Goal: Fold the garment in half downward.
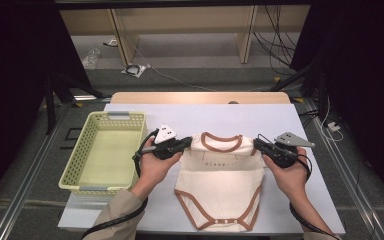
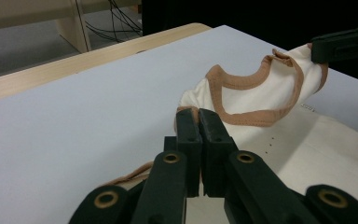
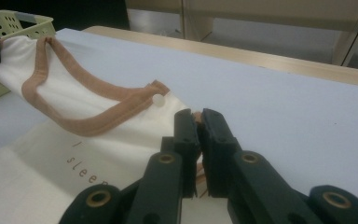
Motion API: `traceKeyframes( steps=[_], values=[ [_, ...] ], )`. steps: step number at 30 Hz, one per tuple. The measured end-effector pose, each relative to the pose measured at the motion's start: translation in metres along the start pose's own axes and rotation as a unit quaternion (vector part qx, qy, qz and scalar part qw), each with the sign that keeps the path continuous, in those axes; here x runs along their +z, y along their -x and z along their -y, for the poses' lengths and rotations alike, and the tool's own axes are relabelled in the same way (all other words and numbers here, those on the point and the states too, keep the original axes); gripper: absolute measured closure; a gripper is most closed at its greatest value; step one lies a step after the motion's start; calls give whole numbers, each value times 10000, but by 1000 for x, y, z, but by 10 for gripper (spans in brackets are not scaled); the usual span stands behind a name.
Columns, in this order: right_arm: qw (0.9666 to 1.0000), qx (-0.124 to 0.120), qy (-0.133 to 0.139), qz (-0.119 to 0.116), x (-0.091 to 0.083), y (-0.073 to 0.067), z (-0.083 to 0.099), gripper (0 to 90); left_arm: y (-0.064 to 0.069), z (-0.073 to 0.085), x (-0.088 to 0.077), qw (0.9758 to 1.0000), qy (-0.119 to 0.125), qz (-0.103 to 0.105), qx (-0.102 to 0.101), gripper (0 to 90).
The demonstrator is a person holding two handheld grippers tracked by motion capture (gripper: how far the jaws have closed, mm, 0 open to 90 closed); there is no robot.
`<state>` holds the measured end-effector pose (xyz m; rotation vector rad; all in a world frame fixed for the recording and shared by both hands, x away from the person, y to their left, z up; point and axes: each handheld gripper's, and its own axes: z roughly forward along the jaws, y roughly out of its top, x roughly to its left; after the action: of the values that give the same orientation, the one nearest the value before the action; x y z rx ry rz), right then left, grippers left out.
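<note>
1. Baby bodysuit [image 1: 219, 187], cream with brown trim, lying in the middle of the worktop [image 1: 280, 125], neck opening [image 1: 222, 141] toward the far side, snap crotch toward the near edge.
2. Left gripper [image 1: 189, 143] clamped shut on the left shoulder of the bodysuit, a thin fold of brown trim pinched between the black jaws; seen close in the left gripper view [image 2: 198, 116], jaws almost meeting with only cloth between them.
3. Right gripper [image 1: 256, 144] likewise shut on the right shoulder; in the right gripper view [image 3: 197, 116] a sliver of trim caught at the jaw tips, a small white snap [image 3: 157, 99] just beside them.
4. Shoulders raised slightly off the worktop, neckline stretched between the two grips; lower body flat on the surface.
5. Handling, as a judgement: light, soft, limp knit; no stiffness at all, so anything not held likely to sag, fold or drag. Slightly stretchy at the neckline, so uneven pull apt to skew it.
6. Best hold: the doubled brown trim at the shoulders, thicker and less prone to slipping out than the plain cloth. Thin pinch as now looks secure but shallow; a sharp tug could pull the trim free.
7. Not fragile; snaps the only hard parts, better kept out of the jaws.
8. Yellow basket [image 1: 70, 170] at the left of the worktop, near the left hand [image 1: 155, 165], apart from the bodysuit.
</note>
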<state>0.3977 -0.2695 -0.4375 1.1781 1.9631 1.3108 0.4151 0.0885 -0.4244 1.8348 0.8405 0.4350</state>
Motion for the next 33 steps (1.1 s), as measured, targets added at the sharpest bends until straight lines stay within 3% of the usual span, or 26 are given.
traceKeyframes(
  steps=[33],
  values=[
    [9998,-84,-147,-66,-7,-4,8,854,4,3,-2,9999,-116,61,66,870]
  ],
)
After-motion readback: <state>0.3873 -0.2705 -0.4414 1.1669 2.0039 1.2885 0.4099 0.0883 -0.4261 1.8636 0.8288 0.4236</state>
